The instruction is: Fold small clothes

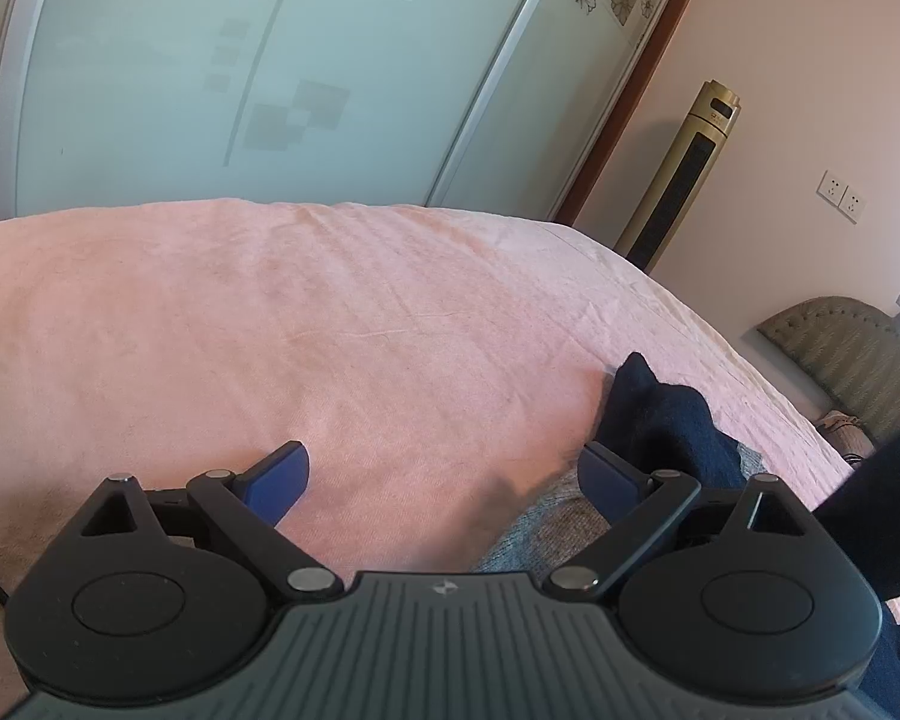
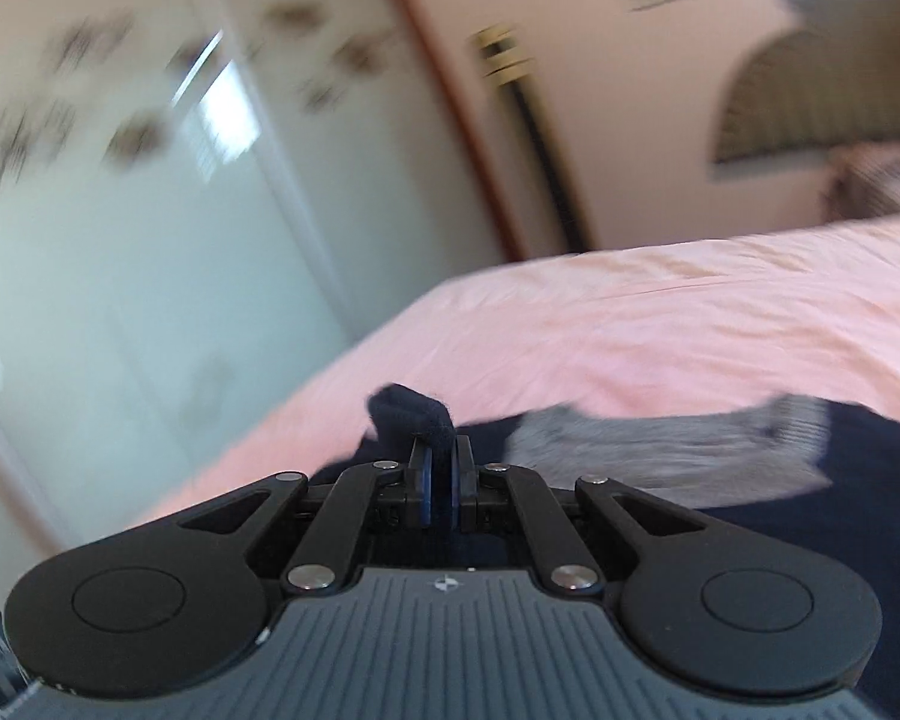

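Nearest me, my right gripper (image 2: 441,468) pinches a fold of the navy garment (image 2: 414,414), jaws pressed tight on it. Beside that, the grey garment (image 2: 660,444) lies on the pink bedspread (image 2: 660,324). My left gripper (image 1: 444,474) hovers spread and empty just left of both. I judge folding barely begun; both pieces remain.

Dark navy knit garment (image 1: 666,414): soft, fuzzy fabric, bunched in folds on the pink bed cover, one corner raised to a peak. In the right wrist view, a folded navy edge (image 2: 411,411) stands upright, pinched between closed pads.

Grey marled knit garment (image 2: 666,444): flat, lying partly over the navy fabric; ribbed band at its far end. In the left wrist view, it lies beside the navy piece (image 1: 564,516).
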Motion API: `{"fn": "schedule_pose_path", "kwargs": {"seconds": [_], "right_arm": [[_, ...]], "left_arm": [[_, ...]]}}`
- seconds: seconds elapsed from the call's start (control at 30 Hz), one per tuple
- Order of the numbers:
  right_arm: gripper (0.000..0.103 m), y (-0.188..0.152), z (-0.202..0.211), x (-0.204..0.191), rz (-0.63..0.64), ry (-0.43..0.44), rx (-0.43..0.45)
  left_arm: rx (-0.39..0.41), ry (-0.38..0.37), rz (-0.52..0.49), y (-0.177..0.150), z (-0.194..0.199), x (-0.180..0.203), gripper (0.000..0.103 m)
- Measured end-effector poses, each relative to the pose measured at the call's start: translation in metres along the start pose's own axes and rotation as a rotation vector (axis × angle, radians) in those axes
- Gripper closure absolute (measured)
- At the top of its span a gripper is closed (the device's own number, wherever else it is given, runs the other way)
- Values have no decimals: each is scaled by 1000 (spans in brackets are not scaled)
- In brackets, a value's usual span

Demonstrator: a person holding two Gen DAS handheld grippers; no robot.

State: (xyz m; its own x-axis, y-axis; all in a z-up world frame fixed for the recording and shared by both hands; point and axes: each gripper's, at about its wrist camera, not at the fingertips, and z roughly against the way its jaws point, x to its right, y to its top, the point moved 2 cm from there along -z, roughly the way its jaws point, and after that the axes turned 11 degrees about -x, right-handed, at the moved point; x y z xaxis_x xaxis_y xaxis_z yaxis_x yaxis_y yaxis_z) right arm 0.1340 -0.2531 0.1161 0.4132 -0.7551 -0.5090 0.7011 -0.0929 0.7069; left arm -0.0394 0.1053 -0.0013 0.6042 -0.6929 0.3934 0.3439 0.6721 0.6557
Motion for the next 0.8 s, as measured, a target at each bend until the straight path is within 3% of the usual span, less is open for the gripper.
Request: {"fn": "schedule_pose_path", "kwargs": {"seconds": [0.1,0.2,0.27,0.3,0.33,0.37,0.43,0.47,0.5,0.63,0.7,0.73,0.77,0.8], "right_arm": [[94,-14,29,65,-196,-78,11],[93,-36,35,110,-325,-167,-36],[85,-48,30,123,-413,-135,-100],[85,-51,31,124,-424,-116,-87],[80,-52,31,124,-417,-103,-78],[62,-52,32,124,-418,-85,-75],[41,-47,34,125,-428,-34,-54],[33,-42,35,127,-429,-15,-49],[32,-36,34,130,-428,-11,-52],[32,-12,20,141,-420,-28,-73],[35,-5,7,145,-427,-28,-101],[54,-4,0,145,-415,-47,-115],[93,-3,-7,143,-385,-91,-134],[92,-3,-11,137,-335,-140,-144]], "left_arm": [[0,0,1,0,0,0,6],[0,5,-7,0,0,1,5],[0,13,-16,0,0,2,5],[-3,17,-24,1,1,3,5],[-14,21,-36,2,0,5,5],[-33,25,-55,6,0,8,5],[-53,0,-75,16,-2,13,5],[-59,-14,-79,23,-3,16,5],[-70,-34,-91,33,-7,21,5],[-142,-117,-211,64,-32,55,5],[-100,-78,-264,69,-39,74,5],[-82,-57,-281,70,-39,81,5],[-74,-53,-291,71,-38,85,5],[-74,-66,-296,70,-36,87,5]]}}
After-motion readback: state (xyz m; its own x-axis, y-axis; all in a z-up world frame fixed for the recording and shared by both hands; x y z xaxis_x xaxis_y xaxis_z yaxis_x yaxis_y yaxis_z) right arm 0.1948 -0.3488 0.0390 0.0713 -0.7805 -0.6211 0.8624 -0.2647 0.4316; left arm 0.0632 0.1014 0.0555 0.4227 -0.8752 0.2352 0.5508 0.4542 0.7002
